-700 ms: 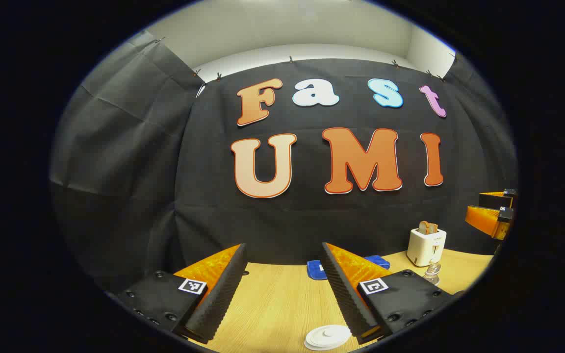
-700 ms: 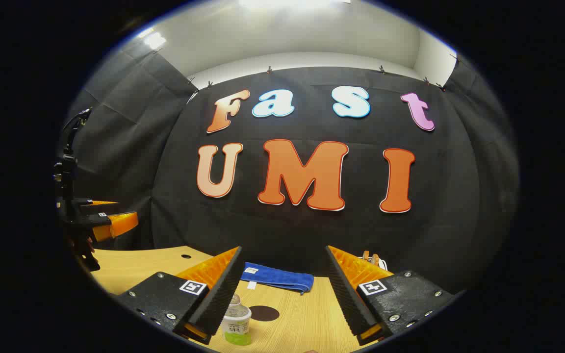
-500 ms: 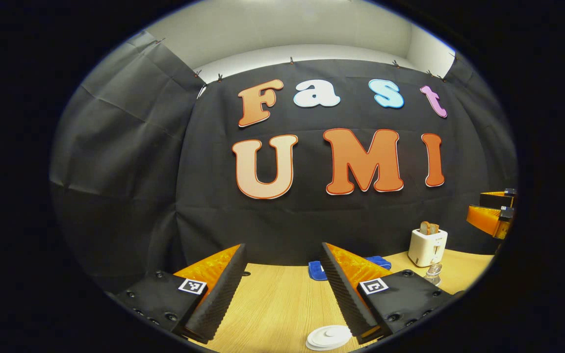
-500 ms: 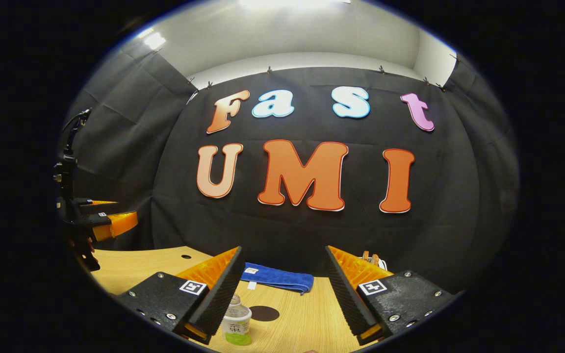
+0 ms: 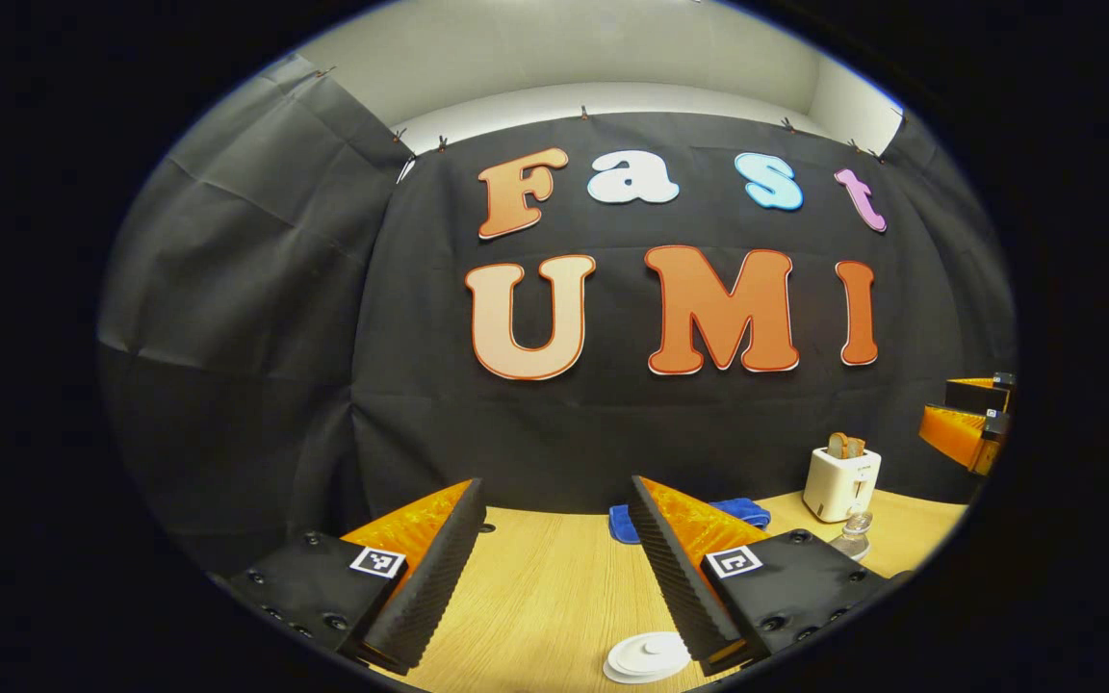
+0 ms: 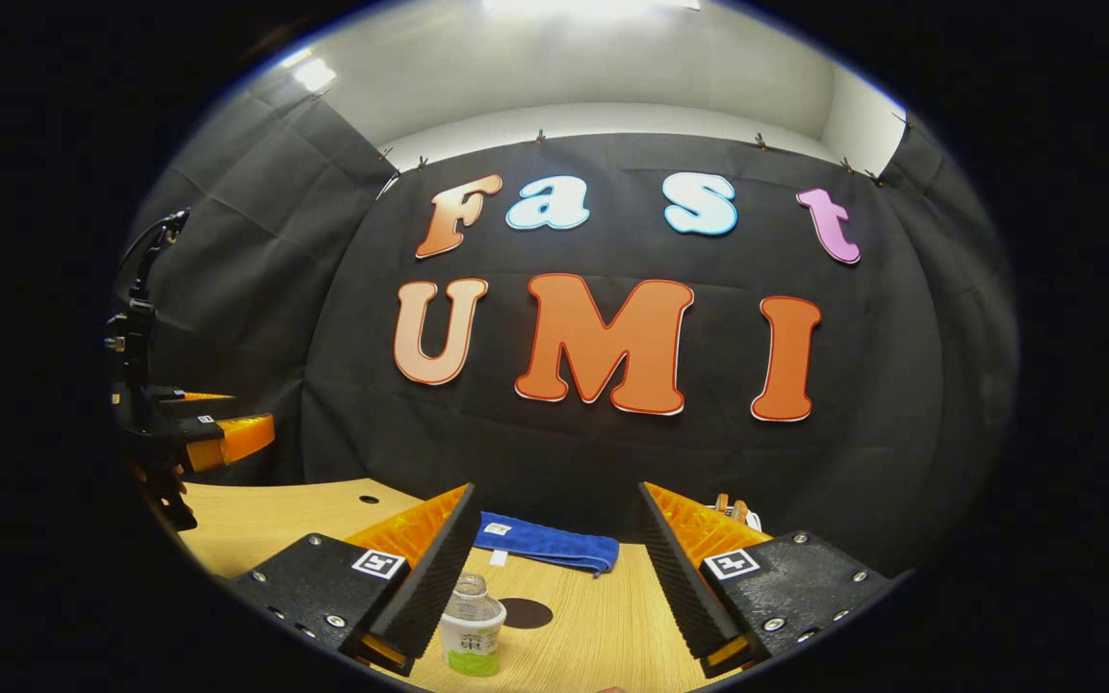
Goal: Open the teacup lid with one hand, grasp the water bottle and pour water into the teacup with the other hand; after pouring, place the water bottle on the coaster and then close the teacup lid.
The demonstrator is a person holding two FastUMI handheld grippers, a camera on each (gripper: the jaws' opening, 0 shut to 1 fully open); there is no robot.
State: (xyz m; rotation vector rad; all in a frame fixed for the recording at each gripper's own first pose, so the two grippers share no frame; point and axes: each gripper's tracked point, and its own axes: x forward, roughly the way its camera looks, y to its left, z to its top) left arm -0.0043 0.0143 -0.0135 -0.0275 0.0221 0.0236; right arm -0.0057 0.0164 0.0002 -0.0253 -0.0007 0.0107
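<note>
Teacup lid (image 5: 649,656) sits low on the table (image 5: 535,597) beside the left gripper (image 5: 554,577), whose jaws gape empty. The water bottle (image 6: 471,635) stands by the equally wide, empty right gripper (image 6: 554,582), near the coaster (image 6: 526,613). A careless reach could topple it.

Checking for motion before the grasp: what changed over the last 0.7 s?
Little. In the right gripper view the bottle now sits slightly higher and further right between the right gripper's open fingers, so that gripper shifted a bit. The left gripper panned slightly; the lid is still below it. Nothing gripped or released; both grippers remain open, coaster bare.
</note>
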